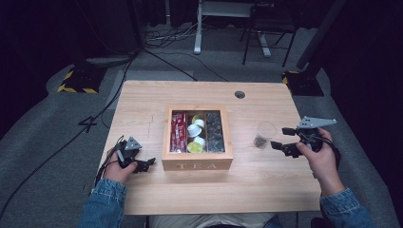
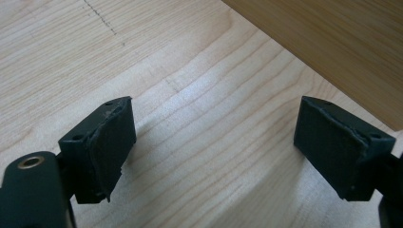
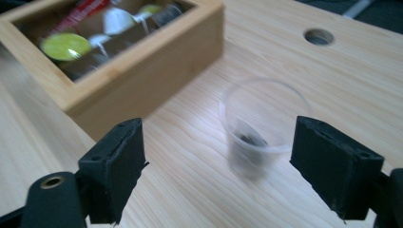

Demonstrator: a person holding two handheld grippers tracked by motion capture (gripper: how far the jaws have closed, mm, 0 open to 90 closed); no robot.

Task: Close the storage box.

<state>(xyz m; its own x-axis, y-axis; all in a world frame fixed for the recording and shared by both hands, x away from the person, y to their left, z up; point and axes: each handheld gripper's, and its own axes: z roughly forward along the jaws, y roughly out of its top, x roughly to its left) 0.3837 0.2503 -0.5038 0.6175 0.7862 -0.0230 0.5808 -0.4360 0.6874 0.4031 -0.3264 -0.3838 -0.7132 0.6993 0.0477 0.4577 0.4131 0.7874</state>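
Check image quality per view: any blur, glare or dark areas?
High view: pale wooden table evenly lit, surroundings dark. Right gripper view: clear plastic cup smeared, wooden tea box soft. Left gripper view: sharp, bright sheen on the wood between the open black jaws.

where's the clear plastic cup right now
In the high view the clear plastic cup stands upright on the table, right of the wooden tea box and just left of the open right gripper, apart from both.
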